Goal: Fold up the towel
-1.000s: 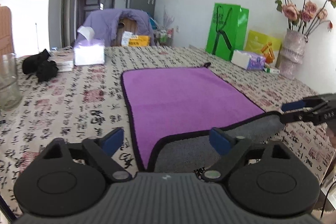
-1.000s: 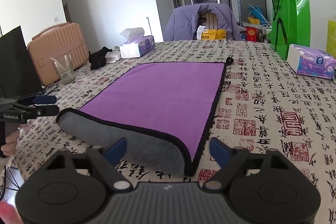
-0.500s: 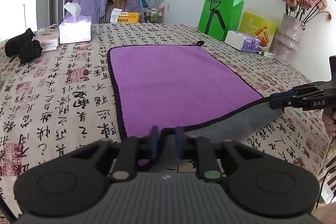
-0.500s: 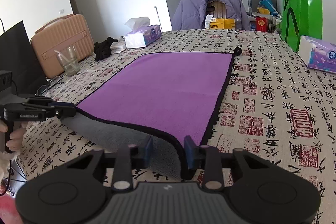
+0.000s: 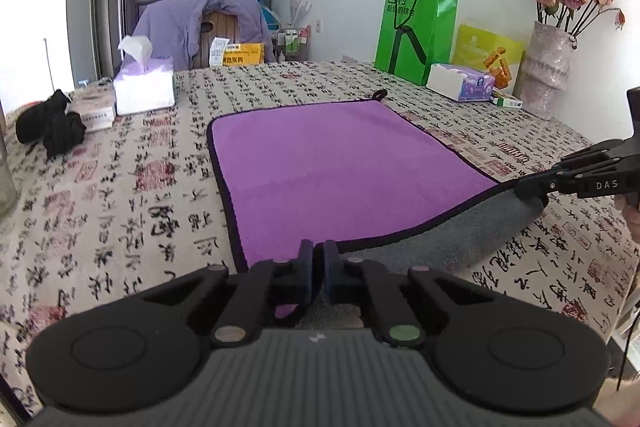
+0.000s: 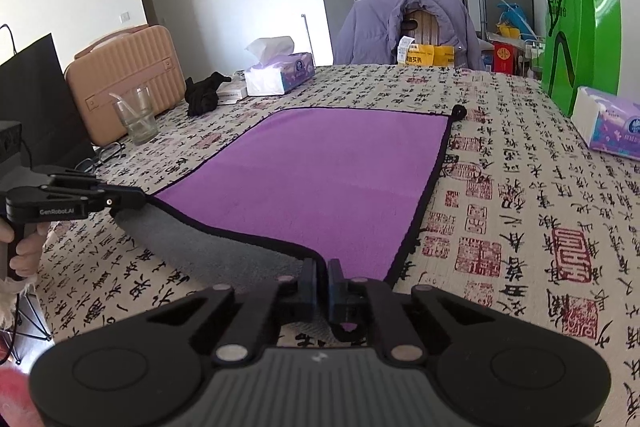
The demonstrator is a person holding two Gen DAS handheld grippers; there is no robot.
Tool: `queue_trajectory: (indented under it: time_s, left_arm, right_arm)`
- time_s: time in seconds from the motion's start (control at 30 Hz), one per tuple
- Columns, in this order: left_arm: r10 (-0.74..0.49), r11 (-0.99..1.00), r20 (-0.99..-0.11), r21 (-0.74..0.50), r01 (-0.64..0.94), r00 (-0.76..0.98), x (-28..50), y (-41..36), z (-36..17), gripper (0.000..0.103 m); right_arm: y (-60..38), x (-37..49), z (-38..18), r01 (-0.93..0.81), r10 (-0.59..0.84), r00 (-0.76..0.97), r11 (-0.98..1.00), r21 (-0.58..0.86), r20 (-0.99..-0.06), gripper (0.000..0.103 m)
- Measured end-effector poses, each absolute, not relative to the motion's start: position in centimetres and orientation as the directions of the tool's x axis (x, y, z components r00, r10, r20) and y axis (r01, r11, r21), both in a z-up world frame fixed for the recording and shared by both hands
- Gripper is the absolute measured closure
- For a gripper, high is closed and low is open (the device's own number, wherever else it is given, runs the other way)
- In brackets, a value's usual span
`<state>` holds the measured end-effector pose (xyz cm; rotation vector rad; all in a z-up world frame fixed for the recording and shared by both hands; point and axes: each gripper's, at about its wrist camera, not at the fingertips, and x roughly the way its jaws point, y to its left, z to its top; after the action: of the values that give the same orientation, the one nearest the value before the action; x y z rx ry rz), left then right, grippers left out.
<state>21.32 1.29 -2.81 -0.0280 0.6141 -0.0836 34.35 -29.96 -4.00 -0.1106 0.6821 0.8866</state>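
Note:
A purple towel (image 5: 336,167) with a black hem and grey underside lies on the patterned tablecloth (image 5: 120,195); it also shows in the right wrist view (image 6: 320,179). My left gripper (image 5: 319,259) is shut on the towel's near left corner. My right gripper (image 6: 323,277) is shut on the near right corner. Both corners are lifted off the table, so the grey underside (image 5: 460,239) shows along the near edge. Each gripper shows in the other's view: the right one (image 5: 524,189) and the left one (image 6: 138,201).
On the table are a tissue box (image 5: 144,83), a black cloth (image 5: 52,127), a green bag (image 5: 416,27), a tissue pack (image 5: 460,87), a flower vase (image 5: 548,67) and a glass (image 6: 134,115). A pink case (image 6: 124,75) stands at the left.
Both grippers went from open to shut on the towel's near corners and have lifted the near edge slightly.

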Motion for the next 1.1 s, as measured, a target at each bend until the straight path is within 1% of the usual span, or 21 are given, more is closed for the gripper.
queue_trajectory:
  time_s: [0.2, 0.5, 0.6, 1.1]
  left_arm:
    - [-0.054, 0.998, -0.559, 0.006, 0.069, 0.827, 21.8, 0.8, -2.2, 0.097]
    - [-0.024, 0.998, -0.535, 0.043, 0.056, 0.845, 22.8, 0.6, -1.7, 0.097]
    - [-0.013, 0.998, -0.541, 0.05, 0.048, 0.841, 23.4, 0.6, -1.4, 0.097]
    - [0.015, 0.994, -0.495, 0.103, 0.042, 0.869, 25.9, 0.6, 0.3, 0.097]
  right_arm:
    - [-29.6, 34.3, -3.2, -0.744, 0.664, 0.464, 0.651, 0.148, -0.586, 0.098]
    - [-28.7, 35.1, -2.2, -0.74, 0.649, 0.495, 0.663, 0.11, -0.578, 0.098]
    - [-28.4, 35.5, -1.9, -0.741, 0.646, 0.502, 0.664, 0.1, -0.575, 0.098]
    - [-27.0, 38.0, -0.5, -0.739, 0.634, 0.533, 0.671, 0.057, -0.561, 0.098]
